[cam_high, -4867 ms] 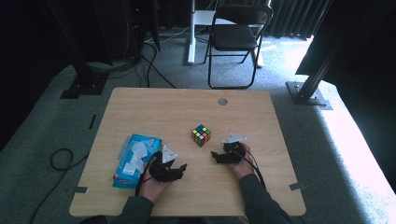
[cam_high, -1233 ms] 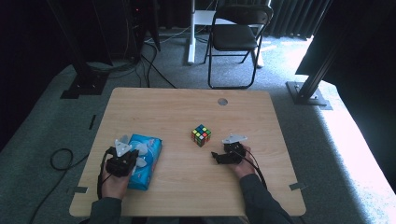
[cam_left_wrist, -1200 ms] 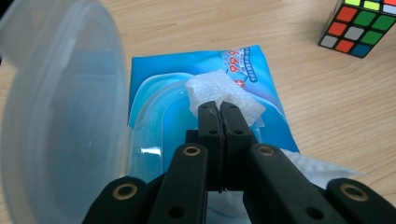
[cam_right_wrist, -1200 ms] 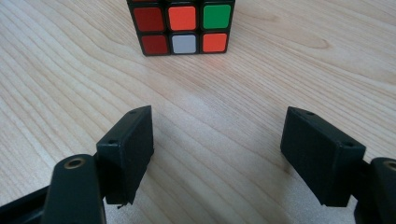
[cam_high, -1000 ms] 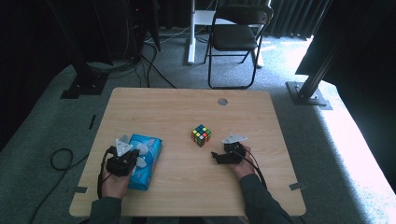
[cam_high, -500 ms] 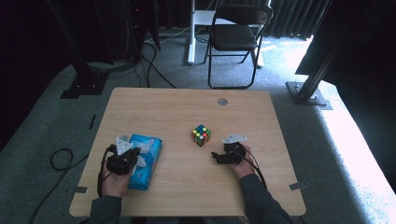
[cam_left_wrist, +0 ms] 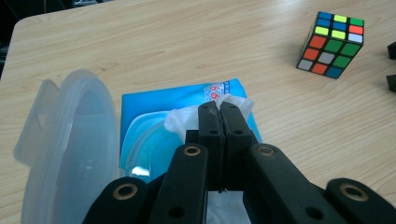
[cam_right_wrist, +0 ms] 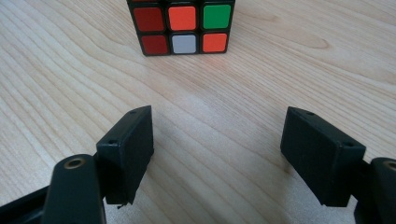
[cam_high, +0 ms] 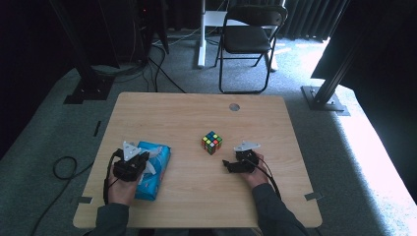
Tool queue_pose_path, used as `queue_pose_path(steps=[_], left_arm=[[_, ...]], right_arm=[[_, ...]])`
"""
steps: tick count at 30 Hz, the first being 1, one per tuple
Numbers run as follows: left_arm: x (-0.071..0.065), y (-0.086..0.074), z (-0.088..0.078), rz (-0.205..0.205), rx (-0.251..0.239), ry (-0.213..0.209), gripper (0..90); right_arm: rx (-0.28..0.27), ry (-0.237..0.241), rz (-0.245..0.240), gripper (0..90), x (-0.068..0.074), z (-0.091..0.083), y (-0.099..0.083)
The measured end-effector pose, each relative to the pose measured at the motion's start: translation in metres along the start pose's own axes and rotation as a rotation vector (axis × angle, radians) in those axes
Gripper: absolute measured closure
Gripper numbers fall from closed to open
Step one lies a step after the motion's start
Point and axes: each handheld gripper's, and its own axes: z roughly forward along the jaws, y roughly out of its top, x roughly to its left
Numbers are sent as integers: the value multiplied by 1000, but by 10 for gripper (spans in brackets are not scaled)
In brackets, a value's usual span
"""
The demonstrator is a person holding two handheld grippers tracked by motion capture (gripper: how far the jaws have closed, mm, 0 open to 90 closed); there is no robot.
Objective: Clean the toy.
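Note:
A blue wet-wipe pack (cam_high: 156,172) lies at the front left of the wooden table, its clear lid (cam_left_wrist: 70,140) flipped open. My left gripper (cam_high: 141,161) reaches over the pack from its left side. In the left gripper view the left gripper (cam_left_wrist: 218,110) is shut on a white wipe (cam_left_wrist: 180,120) that sticks up out of the pack (cam_left_wrist: 187,95). A scrambled puzzle cube (cam_high: 212,142) stands mid-table. My right gripper (cam_high: 227,165) rests just right of and nearer than the cube, pointing at it. The right gripper (cam_right_wrist: 217,149) is open, with bare wood between its jaws and the cube (cam_right_wrist: 182,25) a short way ahead.
A round cable hole (cam_high: 234,106) sits near the table's far edge. Beyond the table stand a folding chair (cam_high: 248,37) and dark stands on grey carpet. Cables trail on the floor at the left.
Since the oldest frame my left hand has shifted from the pack's right side to its left and taken hold of the wipe. Over the last second nothing has visibly moved.

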Motion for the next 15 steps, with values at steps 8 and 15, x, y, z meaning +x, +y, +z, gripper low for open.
queue_pose_path(steps=[8, 15], left_arm=[[0, 4, -2, -5, -14, -7, 892], [1, 8, -3, -5, -25, -13, 892]], right_arm=[[-1, 0, -1, 253, 0, 0, 0], [-1, 0, -1, 253, 0, 0, 0]])
